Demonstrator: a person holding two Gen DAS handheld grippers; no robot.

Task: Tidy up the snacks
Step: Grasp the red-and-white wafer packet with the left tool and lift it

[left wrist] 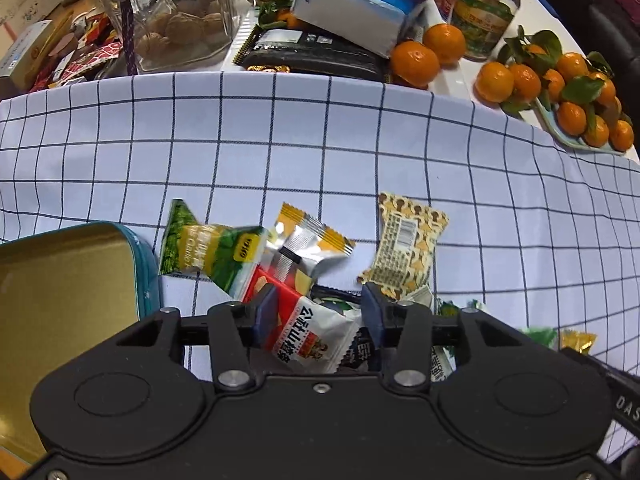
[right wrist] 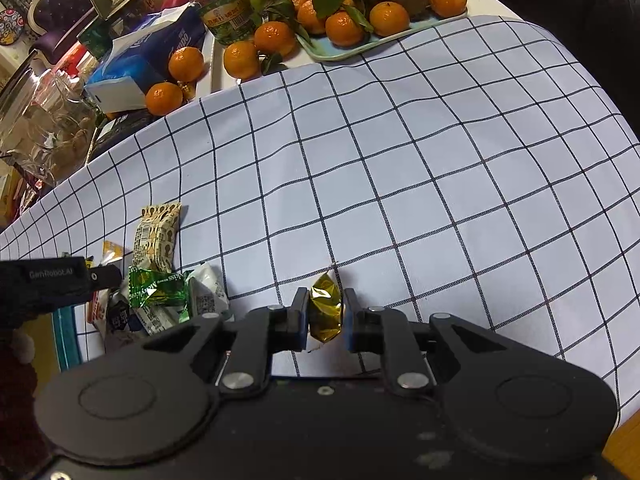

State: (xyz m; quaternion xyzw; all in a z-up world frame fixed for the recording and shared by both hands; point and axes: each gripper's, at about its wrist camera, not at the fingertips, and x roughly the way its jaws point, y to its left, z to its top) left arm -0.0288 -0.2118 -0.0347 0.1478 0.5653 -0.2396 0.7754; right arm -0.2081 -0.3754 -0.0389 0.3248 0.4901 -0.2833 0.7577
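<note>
**Two grippers at the snack pile**

Only our left wrist view shows the tin (left wrist: 60, 280): open, gold inside, teal-walled, sitting on the checked cloth (left wrist: 280, 140) at the left of the snack pile. It also shows the green packet (left wrist: 208, 250) and the silver-orange packet (left wrist: 310, 240) lying just beside the tin. Only our right wrist view shows the gold candy (right wrist: 326, 308) and the green-foil sweet (right wrist: 158, 290) at the near edge of the pile. Both views catch the tan packet (left wrist: 408, 248) at the pile's far side and the oranges (right wrist: 352, 4) beyond the cloth.

Our left gripper (left wrist: 320, 312) is parted moderately wide, its pads either side of the red-and-white packet (left wrist: 308, 330); we cannot tell whether they touch it. Our right gripper (right wrist: 326, 314) is nearly closed, both pads pressed against the gold candy, which stands upright between them, apart from the pile.
</note>
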